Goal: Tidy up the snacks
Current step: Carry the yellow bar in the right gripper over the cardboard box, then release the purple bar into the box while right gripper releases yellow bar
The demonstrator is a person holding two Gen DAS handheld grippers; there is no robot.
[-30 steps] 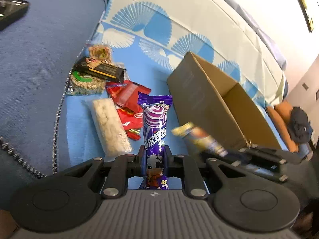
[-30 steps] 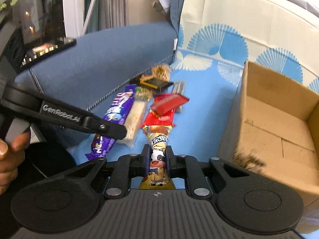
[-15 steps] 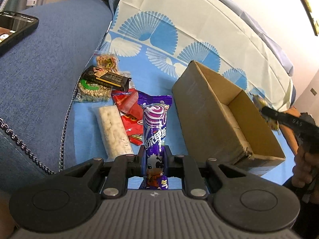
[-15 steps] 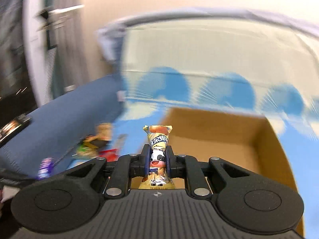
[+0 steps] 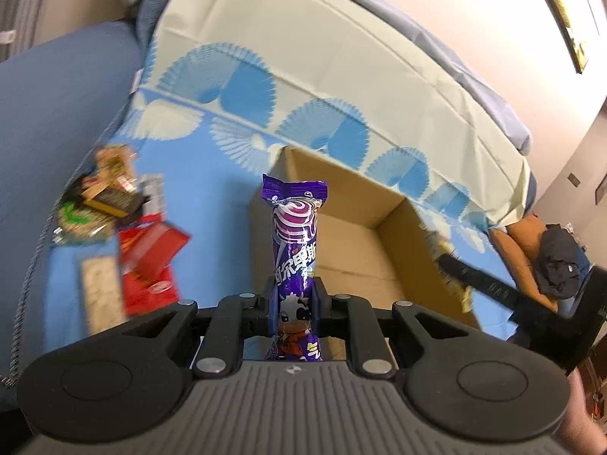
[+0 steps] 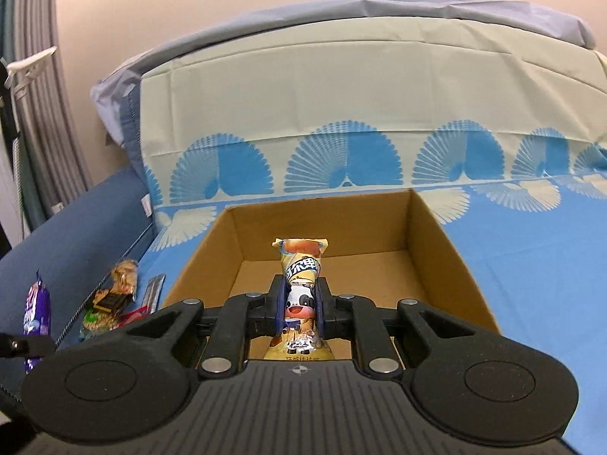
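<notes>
Left wrist view alone shows my left fingers (image 5: 294,295) clamped on the purple snack (image 5: 295,242) before the cardboard box (image 5: 353,242), loose snacks (image 5: 125,235) lying blurred on the bed beside it, while the right wrist view shows my right fingers (image 6: 301,305) gripping the yellow snack (image 6: 301,265) over the box's open inside.

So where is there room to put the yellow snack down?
Inside the brown cardboard box: its floor shows bare between all four walls. The blue sheet right of the box is bare too. It is crowded left of the box, where the heap of snack packets lies.
</notes>
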